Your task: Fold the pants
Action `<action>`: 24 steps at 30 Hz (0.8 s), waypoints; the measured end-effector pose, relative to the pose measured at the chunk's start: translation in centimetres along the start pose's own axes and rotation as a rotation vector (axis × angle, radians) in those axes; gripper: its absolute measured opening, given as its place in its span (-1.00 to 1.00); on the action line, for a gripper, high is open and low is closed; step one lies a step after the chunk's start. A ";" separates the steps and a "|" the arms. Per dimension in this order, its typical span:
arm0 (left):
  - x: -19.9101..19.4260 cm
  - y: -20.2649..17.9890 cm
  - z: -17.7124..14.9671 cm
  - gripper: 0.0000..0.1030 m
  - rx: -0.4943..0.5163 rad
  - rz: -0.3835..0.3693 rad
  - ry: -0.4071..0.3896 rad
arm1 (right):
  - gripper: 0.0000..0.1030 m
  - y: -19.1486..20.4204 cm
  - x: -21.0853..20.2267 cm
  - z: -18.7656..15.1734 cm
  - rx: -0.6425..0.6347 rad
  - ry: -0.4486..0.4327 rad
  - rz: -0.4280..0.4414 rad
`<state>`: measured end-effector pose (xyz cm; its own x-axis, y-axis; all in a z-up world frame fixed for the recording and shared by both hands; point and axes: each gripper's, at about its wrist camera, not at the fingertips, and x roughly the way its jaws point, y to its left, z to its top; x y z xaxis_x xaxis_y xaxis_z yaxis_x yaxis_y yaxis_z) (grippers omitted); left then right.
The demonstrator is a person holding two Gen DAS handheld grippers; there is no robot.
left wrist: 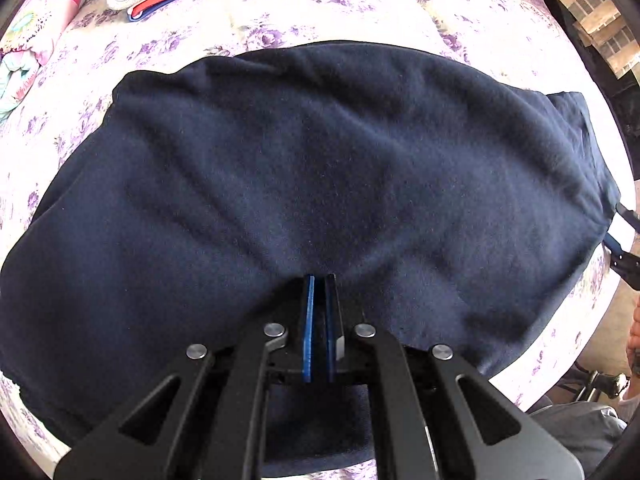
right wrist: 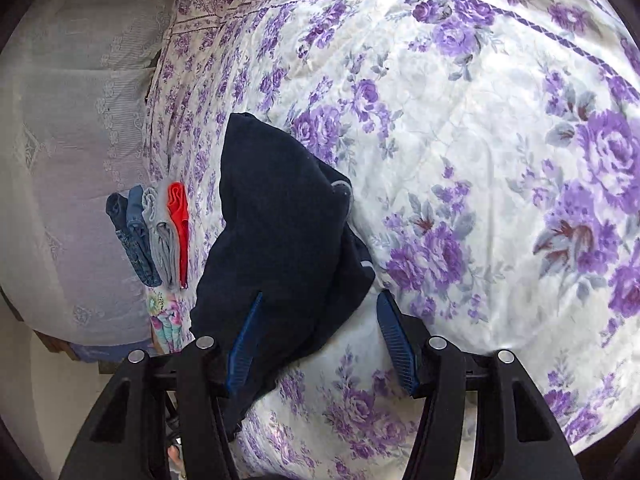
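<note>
The pants (left wrist: 320, 168) lie spread on the bed (left wrist: 360, 12) ahead of the left tongs (left wrist: 320, 280), which are nearly closed, pinching the near edge of the cloth. The right tongs (right wrist: 320, 300) stand wide, straddling an end of the pants (right wrist: 280, 220) without gripping. For a clean fold, I'd close the right tongs on that edge, then lift both evenly and carry the layer over, keeping the edges aligned.

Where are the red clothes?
The red clothes sit at the left of the right wrist view, on the bedspread, last in a row of folded clothes next to the grey ones, just left of the dark pants.
</note>
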<state>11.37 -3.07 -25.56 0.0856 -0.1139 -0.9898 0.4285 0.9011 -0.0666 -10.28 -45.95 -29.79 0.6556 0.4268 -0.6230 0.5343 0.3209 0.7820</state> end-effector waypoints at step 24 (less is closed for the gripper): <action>-1.2 -11.9 7.6 -0.91 0.173 -0.192 -0.029 | -0.65 3.2 2.0 2.3 -0.154 -0.053 -0.201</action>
<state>13.00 -16.82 -22.67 0.0122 -0.2901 -0.9569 0.5869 0.7769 -0.2280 -6.03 -46.07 -28.52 0.5735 0.2978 -0.7631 0.5716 0.5218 0.6332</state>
